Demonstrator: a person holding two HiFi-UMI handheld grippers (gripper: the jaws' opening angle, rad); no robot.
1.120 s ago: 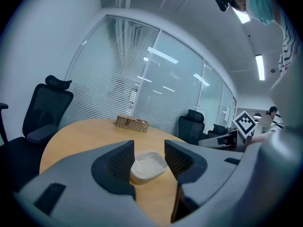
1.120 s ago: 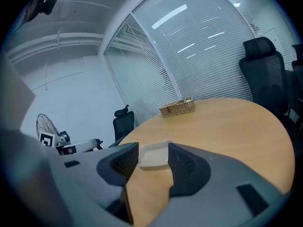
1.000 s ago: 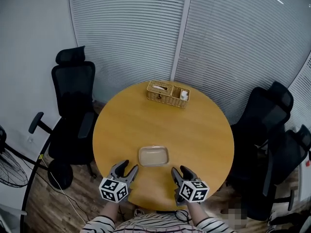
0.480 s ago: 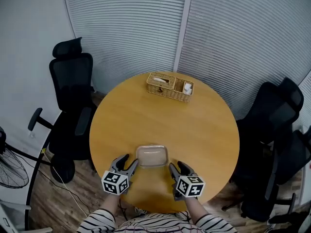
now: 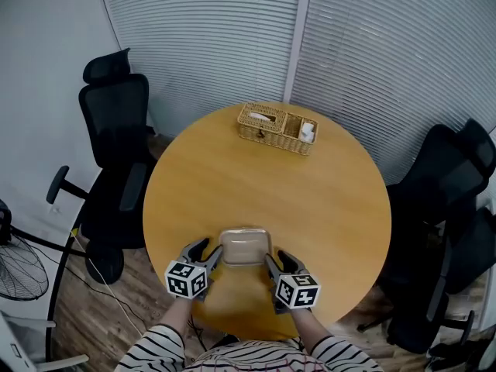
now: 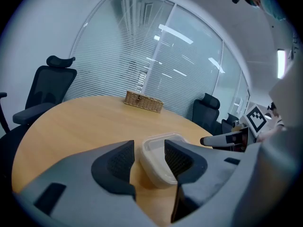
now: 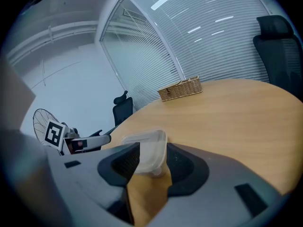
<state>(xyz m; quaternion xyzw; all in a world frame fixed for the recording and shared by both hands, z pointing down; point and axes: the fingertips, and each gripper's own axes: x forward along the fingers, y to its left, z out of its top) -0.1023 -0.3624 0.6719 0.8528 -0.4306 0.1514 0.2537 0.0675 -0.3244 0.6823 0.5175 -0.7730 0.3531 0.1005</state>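
A shallow clear plastic container (image 5: pixel 246 246) lies on the round wooden table (image 5: pixel 310 200) near its front edge. My left gripper (image 5: pixel 206 253) is open at the container's left side. In the left gripper view the container (image 6: pixel 158 161) reaches in between the jaws of that gripper (image 6: pixel 149 148), close to the right one. My right gripper (image 5: pixel 272 261) is open at the container's right side. In the right gripper view the container's (image 7: pixel 144 148) near corner sits between the jaws of that gripper (image 7: pixel 152 150). Whether either gripper touches it is unclear.
A wicker basket (image 5: pixel 277 128) with tissue and packets stands at the table's far edge. Black office chairs stand at the left (image 5: pixel 116 138) and the right (image 5: pixel 449 200). A fan (image 5: pixel 15 266) is on the floor at left. Blinds on glass walls lie behind.
Both grippers have moved forward and inward to the container. It was ahead of the jaws before; now its sides lie between them. The container has not visibly shifted.
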